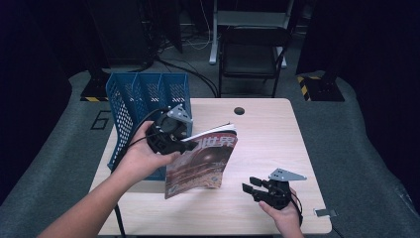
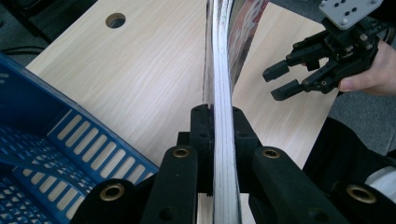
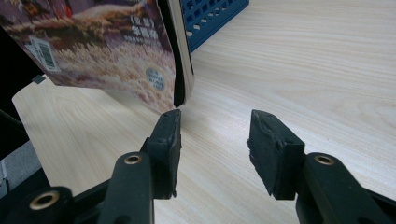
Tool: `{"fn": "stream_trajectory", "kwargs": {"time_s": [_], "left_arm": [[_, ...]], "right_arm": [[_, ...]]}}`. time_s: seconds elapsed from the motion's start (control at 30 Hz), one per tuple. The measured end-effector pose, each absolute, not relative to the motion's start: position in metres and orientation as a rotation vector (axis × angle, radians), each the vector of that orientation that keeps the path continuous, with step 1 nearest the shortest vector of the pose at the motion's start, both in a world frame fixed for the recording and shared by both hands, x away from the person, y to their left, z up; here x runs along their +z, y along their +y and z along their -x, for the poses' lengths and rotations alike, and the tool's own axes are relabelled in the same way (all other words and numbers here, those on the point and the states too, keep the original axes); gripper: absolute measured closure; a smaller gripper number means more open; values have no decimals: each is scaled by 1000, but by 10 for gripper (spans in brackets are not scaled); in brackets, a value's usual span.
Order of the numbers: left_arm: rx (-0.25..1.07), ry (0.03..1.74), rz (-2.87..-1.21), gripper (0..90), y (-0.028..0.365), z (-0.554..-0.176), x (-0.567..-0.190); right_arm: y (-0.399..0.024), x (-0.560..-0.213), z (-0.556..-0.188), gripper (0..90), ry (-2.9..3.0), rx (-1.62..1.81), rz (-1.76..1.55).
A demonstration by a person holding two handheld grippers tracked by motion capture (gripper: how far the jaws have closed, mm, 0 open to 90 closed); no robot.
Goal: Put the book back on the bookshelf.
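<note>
A magazine point(image 1: 203, 161) with a reddish-brown cover hangs tilted above the wooden table point(image 1: 262, 134), lifted by its top edge. My left gripper point(image 1: 187, 145) is shut on that edge; in the left gripper view its jaws pinch the stacked pages of the magazine point(image 2: 222, 93). My right gripper point(image 1: 251, 184) rests low near the table's front right, held by a hand, jaws open and holding nothing. In the right gripper view the magazine point(image 3: 107, 51) hangs just beyond my right gripper point(image 3: 214, 130), its lower corner close to the left pad. The right gripper point(image 2: 282, 80) is seen open in the left gripper view too.
A blue plastic file rack point(image 1: 141, 99) stands on the table's left side, just behind the left hand. A round cable hole point(image 1: 239, 110) sits near the table's far edge. A dark chair point(image 1: 250, 52) stands beyond the table.
</note>
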State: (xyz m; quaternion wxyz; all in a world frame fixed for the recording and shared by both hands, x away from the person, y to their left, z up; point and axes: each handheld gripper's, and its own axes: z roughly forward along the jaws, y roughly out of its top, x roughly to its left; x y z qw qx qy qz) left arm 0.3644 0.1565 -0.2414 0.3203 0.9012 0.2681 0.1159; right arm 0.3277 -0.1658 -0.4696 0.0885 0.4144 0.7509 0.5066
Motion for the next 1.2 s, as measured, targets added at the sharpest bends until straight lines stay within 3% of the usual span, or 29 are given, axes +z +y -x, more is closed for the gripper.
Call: {"fn": "stream_trajectory", "kwargs": {"time_s": [1.2], "left_arm": [[326, 787, -2280, 837, 168, -378, -200]], "right_arm": [[-167, -472, -329, 538, 2239, 1496, -1242]]}}
